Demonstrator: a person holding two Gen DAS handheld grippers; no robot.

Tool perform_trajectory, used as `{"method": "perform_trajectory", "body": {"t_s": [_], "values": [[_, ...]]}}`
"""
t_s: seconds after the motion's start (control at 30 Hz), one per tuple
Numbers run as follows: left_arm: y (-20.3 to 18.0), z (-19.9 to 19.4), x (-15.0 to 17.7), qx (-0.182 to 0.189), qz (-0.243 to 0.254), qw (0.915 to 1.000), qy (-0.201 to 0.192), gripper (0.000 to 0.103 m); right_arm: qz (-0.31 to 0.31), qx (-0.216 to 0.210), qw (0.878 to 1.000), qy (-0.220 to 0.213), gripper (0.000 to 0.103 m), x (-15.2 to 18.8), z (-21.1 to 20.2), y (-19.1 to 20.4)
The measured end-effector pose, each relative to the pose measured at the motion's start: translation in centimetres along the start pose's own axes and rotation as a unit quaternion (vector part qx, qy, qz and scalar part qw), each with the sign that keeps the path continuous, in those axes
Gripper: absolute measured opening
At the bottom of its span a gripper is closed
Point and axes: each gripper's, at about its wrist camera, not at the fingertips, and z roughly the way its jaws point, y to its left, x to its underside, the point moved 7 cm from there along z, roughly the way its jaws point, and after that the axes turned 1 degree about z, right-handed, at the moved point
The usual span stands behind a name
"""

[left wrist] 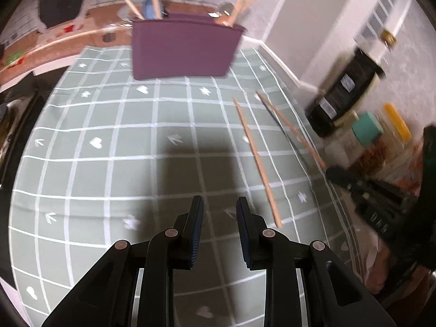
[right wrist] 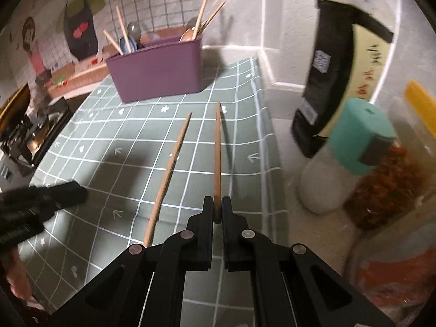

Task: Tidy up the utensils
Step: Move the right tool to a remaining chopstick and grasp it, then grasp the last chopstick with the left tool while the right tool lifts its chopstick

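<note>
A purple utensil box (left wrist: 184,47) stands at the far end of the green checked mat (left wrist: 109,150); it also shows in the right wrist view (right wrist: 158,70). It holds chopsticks and spoons. My right gripper (right wrist: 217,212) is shut on one wooden chopstick (right wrist: 217,150), held above the mat and pointing toward the box. A second chopstick (right wrist: 170,171) lies on the mat just left of it; it also shows in the left wrist view (left wrist: 256,158). My left gripper (left wrist: 220,218) is open and empty above the mat.
A dark bottle (right wrist: 335,76), a teal-capped jar (right wrist: 359,136) and a jar of red flakes (right wrist: 387,188) stand at the right beside the mat. A stove (right wrist: 32,136) lies at the left. The wall is close behind the box.
</note>
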Motion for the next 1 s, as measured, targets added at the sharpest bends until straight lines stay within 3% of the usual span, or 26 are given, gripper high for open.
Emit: {"method": "perform_trajectory", "body": {"t_s": [0.2,0.47,0.87,1.0], "values": [[-4.1,1.8,1.7,0.019,0.048,0.9981,0.032,0.026,0.033,-0.002,0.999,-0.014,0.005,0.8,-1.8,-1.8],[-6.7,3.4,1.8,-0.001,0.079,0.9962,0.035,0.026,0.055,-0.014,0.998,-0.021,0.005,1.7,-3.1,-3.1],[-4.0,3.6,0.8,-0.064,0.085,0.9943,0.008,0.026,0.059,-0.02,0.998,-0.024,0.005,2.1,-3.7,-3.2],[-2.3,3.2,0.7,-0.052,0.063,0.9966,0.005,0.026,0.054,-0.022,0.998,-0.025,0.005,2.0,-3.8,-2.9]]}}
